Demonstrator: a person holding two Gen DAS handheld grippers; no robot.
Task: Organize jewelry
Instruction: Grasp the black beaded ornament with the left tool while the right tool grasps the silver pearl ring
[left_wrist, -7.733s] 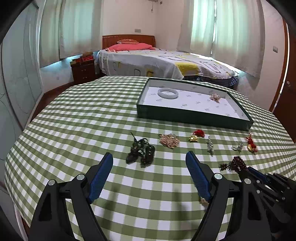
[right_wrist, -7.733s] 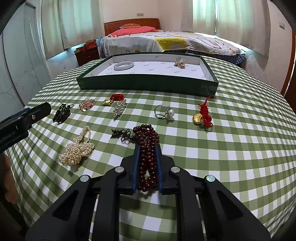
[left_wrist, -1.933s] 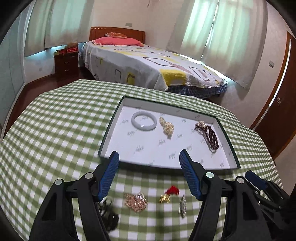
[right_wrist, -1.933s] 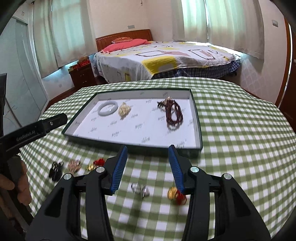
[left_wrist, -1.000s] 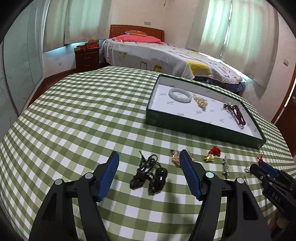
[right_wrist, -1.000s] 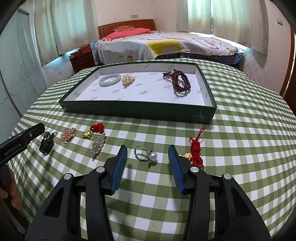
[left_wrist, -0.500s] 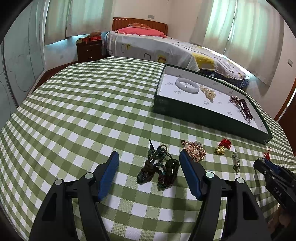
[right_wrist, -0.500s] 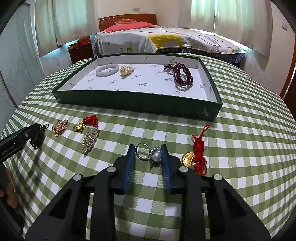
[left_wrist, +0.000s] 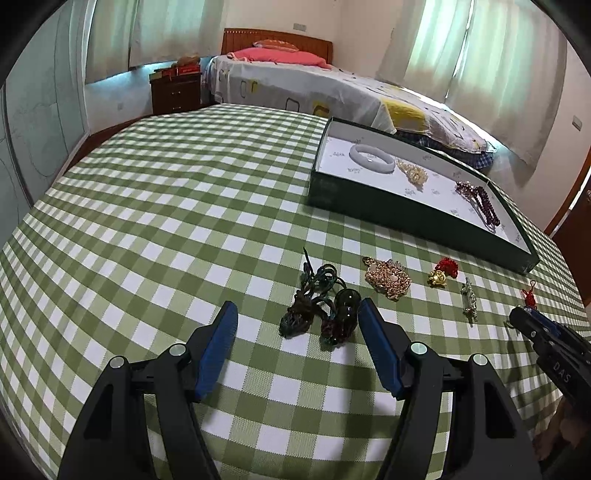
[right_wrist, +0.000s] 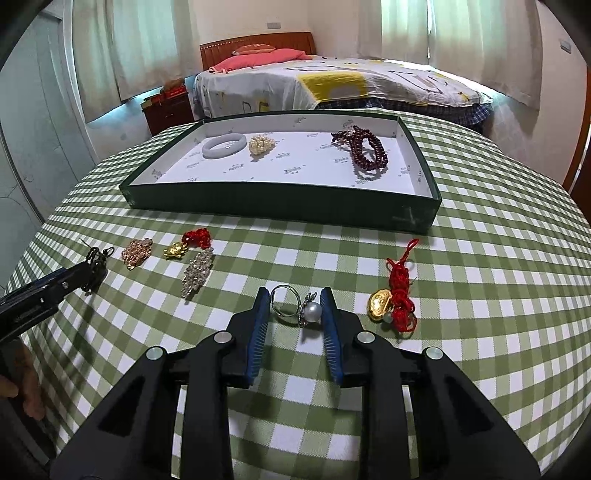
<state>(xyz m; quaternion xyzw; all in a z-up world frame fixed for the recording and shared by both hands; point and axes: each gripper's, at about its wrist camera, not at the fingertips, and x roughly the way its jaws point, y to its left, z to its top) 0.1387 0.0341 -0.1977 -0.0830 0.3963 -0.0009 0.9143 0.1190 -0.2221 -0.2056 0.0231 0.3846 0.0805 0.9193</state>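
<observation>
A green tray (right_wrist: 280, 201) with a white floor holds a pale jade bangle (right_wrist: 224, 145), a pearl cluster (right_wrist: 260, 146) and a dark red bead strand (right_wrist: 365, 153). My right gripper (right_wrist: 295, 308) stands partly open around a silver ring with a pearl (right_wrist: 295, 308) lying on the checked cloth; the pads look just short of it. My left gripper (left_wrist: 295, 317) is open around a dark corded bead piece (left_wrist: 321, 306), which lies between the fingertips. The tray shows in the left wrist view too (left_wrist: 406, 218).
On the cloth lie a rose-gold brooch (right_wrist: 137, 252), a gold charm with a red knot (right_wrist: 188, 243), a rhinestone clip (right_wrist: 198, 271) and a gold ingot on a red cord (right_wrist: 395, 299). A bed (right_wrist: 332, 85) stands behind the table. The right gripper's tip shows in the left wrist view (left_wrist: 546, 343).
Both grippers have come down from the tray to the loose pieces. My right jaws have narrowed around the pearl ring. My left gripper has closed in on the dark bead piece.
</observation>
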